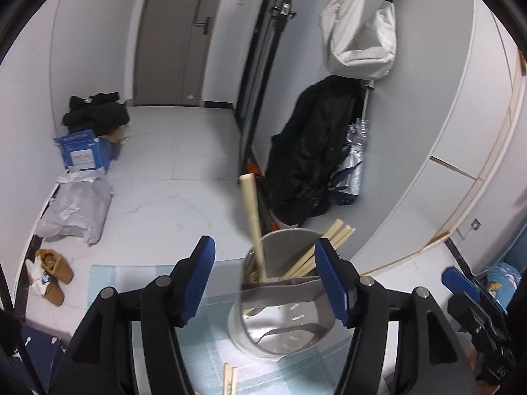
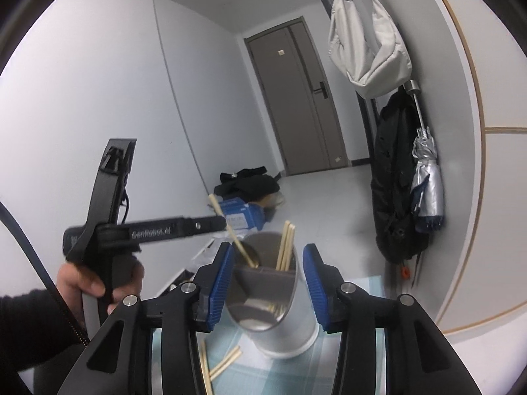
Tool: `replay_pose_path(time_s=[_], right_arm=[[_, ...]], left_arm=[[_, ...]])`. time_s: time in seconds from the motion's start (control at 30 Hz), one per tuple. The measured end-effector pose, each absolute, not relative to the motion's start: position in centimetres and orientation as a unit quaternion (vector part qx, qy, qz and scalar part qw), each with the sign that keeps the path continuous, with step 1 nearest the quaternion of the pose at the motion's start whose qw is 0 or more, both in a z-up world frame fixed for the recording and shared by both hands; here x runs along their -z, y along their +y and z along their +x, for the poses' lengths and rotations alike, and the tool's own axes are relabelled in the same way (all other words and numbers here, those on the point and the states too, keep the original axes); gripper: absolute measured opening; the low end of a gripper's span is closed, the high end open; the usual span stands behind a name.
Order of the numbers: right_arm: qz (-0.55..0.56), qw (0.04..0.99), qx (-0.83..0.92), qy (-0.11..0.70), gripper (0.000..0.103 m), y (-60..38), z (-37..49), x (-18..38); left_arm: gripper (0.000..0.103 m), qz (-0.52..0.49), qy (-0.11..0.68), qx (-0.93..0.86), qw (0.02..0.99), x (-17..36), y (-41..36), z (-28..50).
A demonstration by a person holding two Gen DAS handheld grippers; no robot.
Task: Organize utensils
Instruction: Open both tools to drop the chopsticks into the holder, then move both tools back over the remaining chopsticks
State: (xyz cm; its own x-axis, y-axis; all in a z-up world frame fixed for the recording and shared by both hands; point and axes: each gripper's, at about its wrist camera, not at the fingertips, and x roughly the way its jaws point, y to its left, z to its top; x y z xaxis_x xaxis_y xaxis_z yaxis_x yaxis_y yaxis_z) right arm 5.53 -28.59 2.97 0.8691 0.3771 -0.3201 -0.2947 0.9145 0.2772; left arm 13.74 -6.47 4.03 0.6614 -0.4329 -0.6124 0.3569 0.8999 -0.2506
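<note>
A pale tiled floor (image 1: pixel 184 171) is stretching away to a grey door (image 2: pixel 296 98), with a white wall on one side and a rounded white cabinet (image 1: pixel 454 151) on the other. A glass tabletop (image 2: pixel 349 355) with a light blue mat under it is carrying a steel utensil holder (image 2: pixel 280 322), which is standing upright near the tabletop's far edge, with open floor beyond it.

Inside the utensil holder, a divider is splitting it into compartments. A bundle of wooden chopsticks (image 2: pixel 286 247) is standing in it with its long axis leaning slightly, ends pointing up and towards the cabinet side. A single wooden utensil handle (image 1: pixel 252 223) is leaning the other way, its free end pointing up and away from the utensil holder. More loose chopsticks (image 2: pixel 224 362) are lying flat on the tabletop just in front of the utensil holder, pointing diagonally.

The left gripper (image 1: pixel 270 283) is pointing down at the utensil holder with its fingers (image 1: pixel 197 283) standing apart; one blue pad is overlapping the holder's rim in the picture, and whether it is touching I cannot tell. Nothing is gripped. In the right wrist view it is reaching in from the side, held by a hand (image 2: pixel 89 283), its tip beside the leaning handle.

The right gripper (image 2: pixel 268 283) is facing the utensil holder, fingers (image 2: pixel 220 286) partly open on either side of it, with a clear gap on the cabinet side. Room is lying open on both sides of the utensil holder.

A white bag (image 2: pixel 369 42), dark coat (image 2: pixel 395 181) and folded umbrella (image 2: pixel 428 177) are hanging by the cabinet.
</note>
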Motion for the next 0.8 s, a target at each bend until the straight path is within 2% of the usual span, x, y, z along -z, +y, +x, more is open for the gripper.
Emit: replay_pose_path(time_s=[0.07, 0.1, 0.27, 0.33, 0.47, 0.63, 0.8], right_arm=[[0.107, 0.960, -0.177, 0.188, 0.043, -28.3, 4.9, -2.9], [0.106, 0.960, -0.179, 0.188, 0.044, -28.2, 4.7, -2.9], [0.101, 0.960, -0.183, 0.187, 0.058, -27.3, 3.6, -3.1], [0.101, 0.959, -0.182, 0.191, 0.070, -27.1, 3.3, -2.9], [0.096, 0.957, -0.184, 0.204, 0.074, -26.1, 2.8, -2.3], [0.081, 0.953, -0.185, 0.225, 0.090, -24.5, 2.3, -1.1], [0.073, 0.941, -0.193, 0.268, 0.093, -22.7, 2.7, 0.8]], left_arm=[[0.060, -0.064, 0.346, 0.198, 0.915, -4.0, -5.6, 13.3], [0.063, -0.073, 0.345, 0.186, 0.917, -3.9, -5.1, 13.0], [0.083, -0.112, 0.328, 0.126, 0.930, -3.9, -2.5, 10.8], [0.086, -0.121, 0.323, 0.101, 0.933, -4.0, -1.6, 9.6], [0.095, -0.134, 0.313, 0.066, 0.938, -3.5, -0.3, 7.7], [0.102, -0.137, 0.311, 0.032, 0.940, -2.3, 0.8, 6.0], [0.102, -0.124, 0.329, 0.017, 0.936, 0.3, 1.6, 5.6]])
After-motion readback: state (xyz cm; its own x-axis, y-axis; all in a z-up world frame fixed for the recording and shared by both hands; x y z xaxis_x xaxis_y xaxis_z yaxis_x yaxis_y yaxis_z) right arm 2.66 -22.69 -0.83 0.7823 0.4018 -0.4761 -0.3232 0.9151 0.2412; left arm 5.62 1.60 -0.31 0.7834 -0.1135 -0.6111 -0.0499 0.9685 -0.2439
